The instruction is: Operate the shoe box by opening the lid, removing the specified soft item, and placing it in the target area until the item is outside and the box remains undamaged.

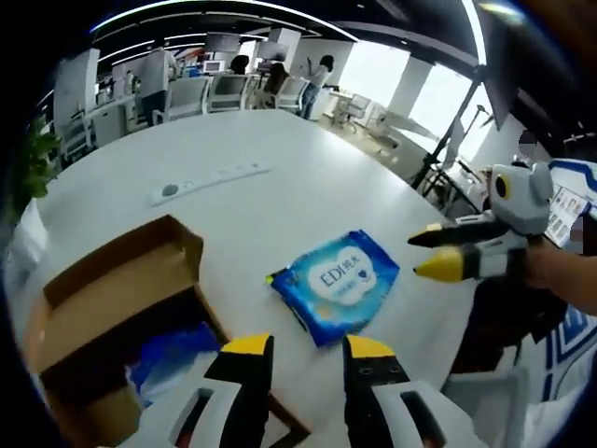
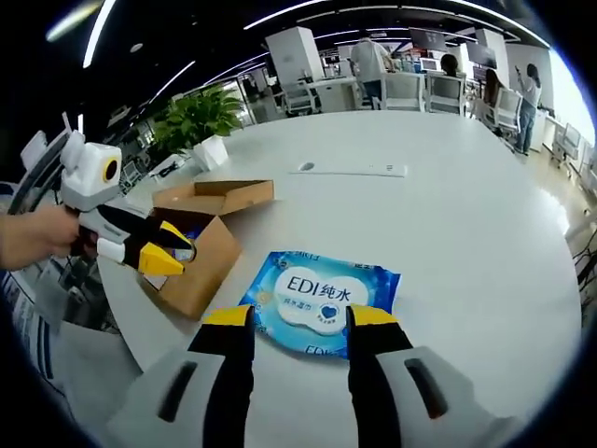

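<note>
Right gripper view: we see the blue wipes pack point(image 2: 320, 301) flat on the white table point(image 2: 466, 233), outside the open shoe box point(image 2: 201, 247) to its left. Our right gripper point(image 2: 300, 317) and left gripper point(image 1: 306, 347) hover with fingers parted, holding nothing.

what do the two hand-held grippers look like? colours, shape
Both match. The left hand-held gripper and right hand-held gripper have white moulded bodies with black jaws capped by yellow tips. Each carries a white box with a round, yellow-ringed lens. The body has dark slots.
</note>
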`<state>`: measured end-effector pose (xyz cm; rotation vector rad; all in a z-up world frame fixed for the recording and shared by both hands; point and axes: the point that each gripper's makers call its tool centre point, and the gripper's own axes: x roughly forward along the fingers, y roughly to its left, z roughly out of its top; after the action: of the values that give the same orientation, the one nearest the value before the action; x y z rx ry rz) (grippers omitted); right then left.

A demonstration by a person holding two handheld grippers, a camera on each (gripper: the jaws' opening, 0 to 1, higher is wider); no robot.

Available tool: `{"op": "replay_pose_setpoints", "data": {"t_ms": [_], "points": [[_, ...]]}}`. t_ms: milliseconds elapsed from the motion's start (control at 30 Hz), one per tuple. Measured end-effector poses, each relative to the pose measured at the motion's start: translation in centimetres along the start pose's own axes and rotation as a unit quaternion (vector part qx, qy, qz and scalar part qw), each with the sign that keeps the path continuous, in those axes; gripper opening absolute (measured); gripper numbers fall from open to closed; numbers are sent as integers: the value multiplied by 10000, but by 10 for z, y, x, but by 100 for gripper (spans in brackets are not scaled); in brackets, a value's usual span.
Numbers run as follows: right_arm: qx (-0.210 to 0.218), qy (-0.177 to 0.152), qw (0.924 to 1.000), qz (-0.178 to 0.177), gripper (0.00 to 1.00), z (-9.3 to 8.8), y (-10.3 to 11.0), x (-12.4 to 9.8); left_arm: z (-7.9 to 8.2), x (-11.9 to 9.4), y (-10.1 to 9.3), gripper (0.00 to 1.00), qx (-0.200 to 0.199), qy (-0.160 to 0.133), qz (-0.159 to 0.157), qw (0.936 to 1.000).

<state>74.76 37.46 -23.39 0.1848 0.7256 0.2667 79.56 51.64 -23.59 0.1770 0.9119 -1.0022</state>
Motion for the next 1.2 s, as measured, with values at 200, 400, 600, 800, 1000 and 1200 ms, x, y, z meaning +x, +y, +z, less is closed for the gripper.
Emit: {"op": "replay_pose_setpoints", "data": {"t_ms": [200,400,600,800,1000,1200], "points": [[-126,-17,9998,172,34,12,35,21,-14,-34,31,29,-172,-102,196,9996],[-263,-8,9991,328,32,20,79,35,-31,-66,65,29,-310,-157,398,9986],[-383,21,9983,441,31,27,109,50,-46,-87,88,29,-448,-203,520,9974],[-503,82,9974,519,30,31,129,63,-58,-99,101,29,-579,-251,542,9965],[-641,144,9962,571,27,33,146,75,-66,-100,117,29,-691,-264,518,9959],[-753,235,9946,676,24,35,161,90,-67,-92,129,28,-708,-244,449,9962]]}}
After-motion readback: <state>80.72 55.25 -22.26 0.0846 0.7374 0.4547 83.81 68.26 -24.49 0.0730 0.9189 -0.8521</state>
